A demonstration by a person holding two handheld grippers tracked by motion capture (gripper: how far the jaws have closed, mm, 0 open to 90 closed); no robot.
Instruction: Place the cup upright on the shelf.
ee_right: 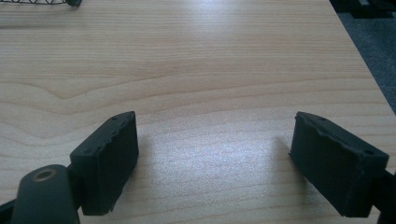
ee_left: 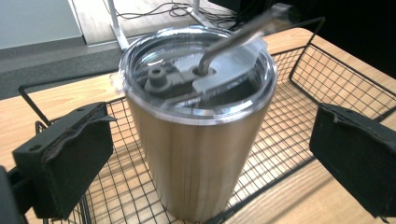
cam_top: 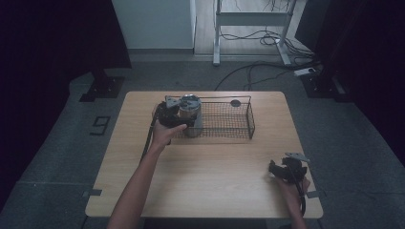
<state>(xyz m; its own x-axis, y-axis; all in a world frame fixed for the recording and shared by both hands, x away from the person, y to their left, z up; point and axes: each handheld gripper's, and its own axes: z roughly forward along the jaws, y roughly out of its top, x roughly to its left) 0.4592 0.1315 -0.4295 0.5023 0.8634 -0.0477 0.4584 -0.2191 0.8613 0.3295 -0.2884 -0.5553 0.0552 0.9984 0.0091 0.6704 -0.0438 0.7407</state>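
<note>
The steel tumbler [ee_left: 198, 140] stands upright at the left end of the black wire basket [cam_top: 229, 125], its clear lid on and a metal straw [ee_left: 243, 35] slanting out of the lid towards the far side. The left tongs [ee_left: 205, 154] are spread wide to either side of the tumbler, with a plain gap between each pad and the steel wall, so nothing is clamped. Judging from this, the tumbler either waits to be grasped or has just been set down in the basket; the pictures alone do not settle which, and in either case the left tongs have a close or a withdrawal ahead of them. The right tongs [ee_right: 215, 168] are also apart, hovering low over bare wood at the near right of the tabletop [cam_top: 210, 176], well away from the basket and holding nothing. For room: the tumbler sits close to the basket's left end wall and near rim, so the left pads are working just beside the wire and could snag it if they drop lower. The straw overhangs the lid and could catch on anything passing above. The rest of the basket to the right looks open, with a small dark round thing [cam_top: 235, 102] at its far rim. The near half of the tabletop is free.
</note>
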